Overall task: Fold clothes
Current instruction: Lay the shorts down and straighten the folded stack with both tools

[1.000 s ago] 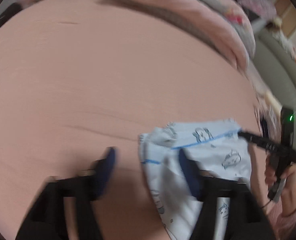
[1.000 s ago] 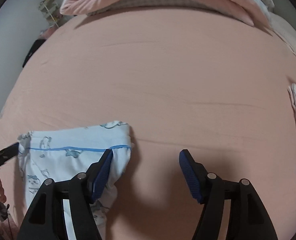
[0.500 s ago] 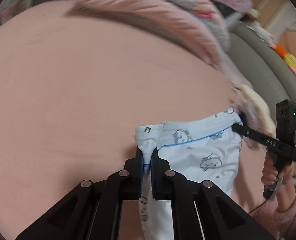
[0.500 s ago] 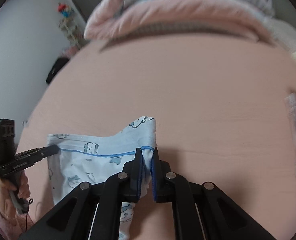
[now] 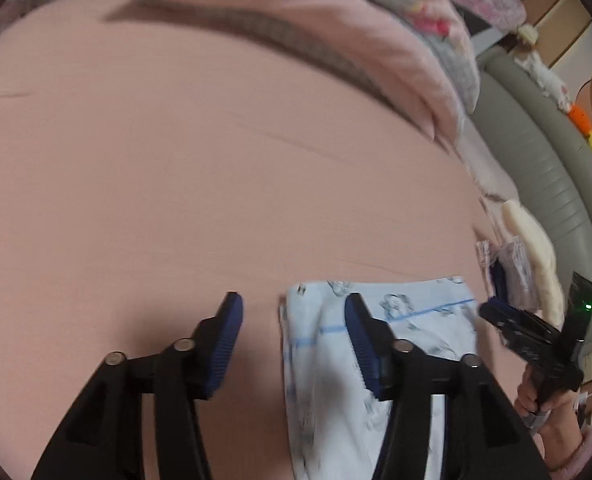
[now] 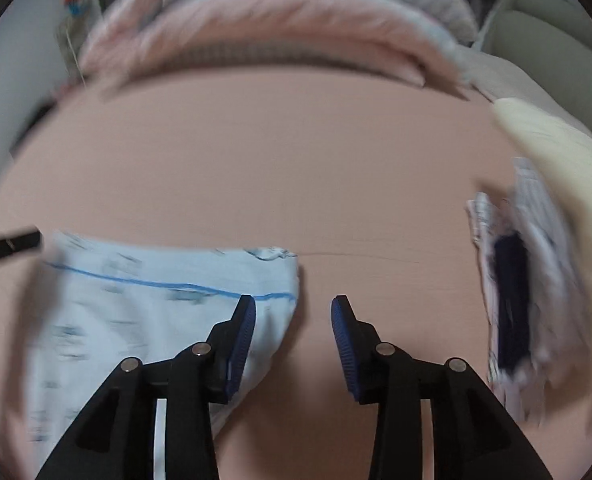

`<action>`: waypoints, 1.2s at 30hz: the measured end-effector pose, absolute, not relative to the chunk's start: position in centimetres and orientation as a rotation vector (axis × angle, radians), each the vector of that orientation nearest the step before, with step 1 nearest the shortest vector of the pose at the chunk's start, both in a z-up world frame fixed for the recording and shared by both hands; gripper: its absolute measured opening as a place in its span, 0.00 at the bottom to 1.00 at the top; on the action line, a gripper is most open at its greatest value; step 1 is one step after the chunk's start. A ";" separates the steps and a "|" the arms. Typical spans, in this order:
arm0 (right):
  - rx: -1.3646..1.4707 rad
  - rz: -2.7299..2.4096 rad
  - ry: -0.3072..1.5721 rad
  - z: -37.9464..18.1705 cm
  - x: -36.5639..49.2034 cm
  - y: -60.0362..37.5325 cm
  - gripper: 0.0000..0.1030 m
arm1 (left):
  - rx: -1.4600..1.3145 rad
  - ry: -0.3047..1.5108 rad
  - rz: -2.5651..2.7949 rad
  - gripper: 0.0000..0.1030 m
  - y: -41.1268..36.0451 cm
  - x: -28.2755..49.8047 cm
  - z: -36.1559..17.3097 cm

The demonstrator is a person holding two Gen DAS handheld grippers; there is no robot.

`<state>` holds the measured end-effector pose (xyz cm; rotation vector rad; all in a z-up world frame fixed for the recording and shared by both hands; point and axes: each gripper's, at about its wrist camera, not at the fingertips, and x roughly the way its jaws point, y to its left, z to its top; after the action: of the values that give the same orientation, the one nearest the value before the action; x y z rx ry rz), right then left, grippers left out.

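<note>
Garment (image 5: 408, 320) lay flat on bed (image 5: 175, 184), hem edge running across between both jaws. Left gripper (image 5: 291, 320) spread, straddling left corner; right gripper (image 6: 293, 322) spread at right corner, equally near.

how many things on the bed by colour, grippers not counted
light blue: 1, printed garment
pink: 1, rolled quilt
cream: 1, fluffy cloth
white and navy: 1, crumpled clothes pile
total: 4
</note>
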<state>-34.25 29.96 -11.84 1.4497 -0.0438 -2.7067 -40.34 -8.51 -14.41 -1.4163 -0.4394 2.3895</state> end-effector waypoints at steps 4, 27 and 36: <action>1.414 -2.630 -0.120 -8.9 -28.2 28.9 0.56 | -1.503 -0.337 2.389 0.49 -7.8 -33.0 -13.6; 1.305 -2.395 0.343 -12.3 -6.3 19.1 0.59 | -1.537 -0.874 2.136 0.29 -7.8 -12.2 -18.0; 1.273 -2.368 0.417 -13.1 -5.6 17.4 0.59 | -1.461 -0.834 2.158 0.08 -6.6 -13.0 -17.0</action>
<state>-5.60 17.36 -13.14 1.2731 0.4173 -2.3676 -13.04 -6.59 -16.99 -1.4608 -0.8343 2.1584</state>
